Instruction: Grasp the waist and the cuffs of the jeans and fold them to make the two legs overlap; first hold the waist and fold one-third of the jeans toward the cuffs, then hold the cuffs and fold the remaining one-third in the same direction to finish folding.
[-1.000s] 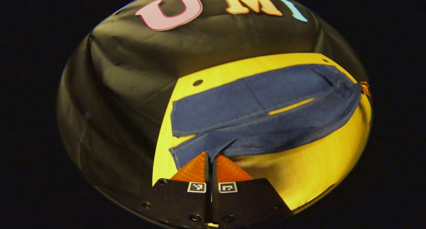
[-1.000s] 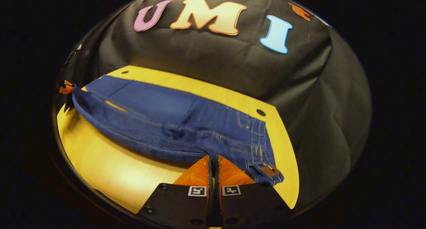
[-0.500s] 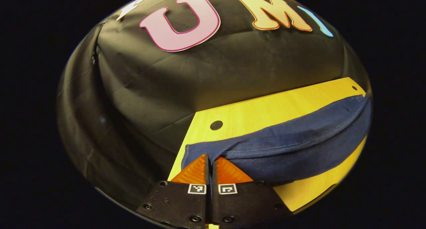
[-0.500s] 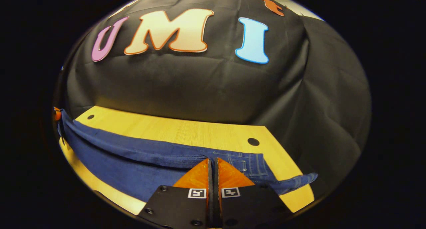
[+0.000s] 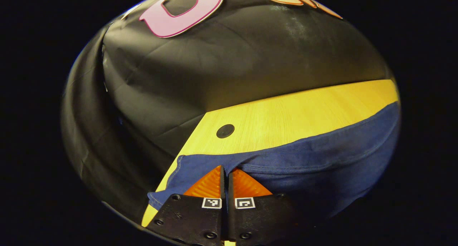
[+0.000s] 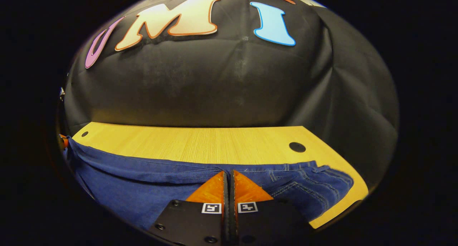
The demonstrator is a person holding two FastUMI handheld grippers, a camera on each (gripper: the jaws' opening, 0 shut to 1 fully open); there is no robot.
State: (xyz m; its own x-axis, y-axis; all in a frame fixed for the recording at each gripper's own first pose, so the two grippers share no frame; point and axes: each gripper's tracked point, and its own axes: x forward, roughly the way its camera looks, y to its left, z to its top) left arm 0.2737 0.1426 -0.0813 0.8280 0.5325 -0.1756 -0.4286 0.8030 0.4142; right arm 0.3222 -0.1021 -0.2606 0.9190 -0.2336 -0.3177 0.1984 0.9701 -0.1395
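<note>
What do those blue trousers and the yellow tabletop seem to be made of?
The blue trousers look like denim: matte woven cloth with stitched seams. The yellow tabletop looks like wood or wood-look laminate: fine straight grain, smooth, faintly glossy finish.

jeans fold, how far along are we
Done: both grippers have their grasps. The left gripper is shut on the cuff end of the jeans, the right gripper on the waist end.
In hand: the lengthwise fold; the denim hangs bunched between them above the table, legs not yet laid flat.
Left: lay the legs overlapped, then both one-third folds.
</note>
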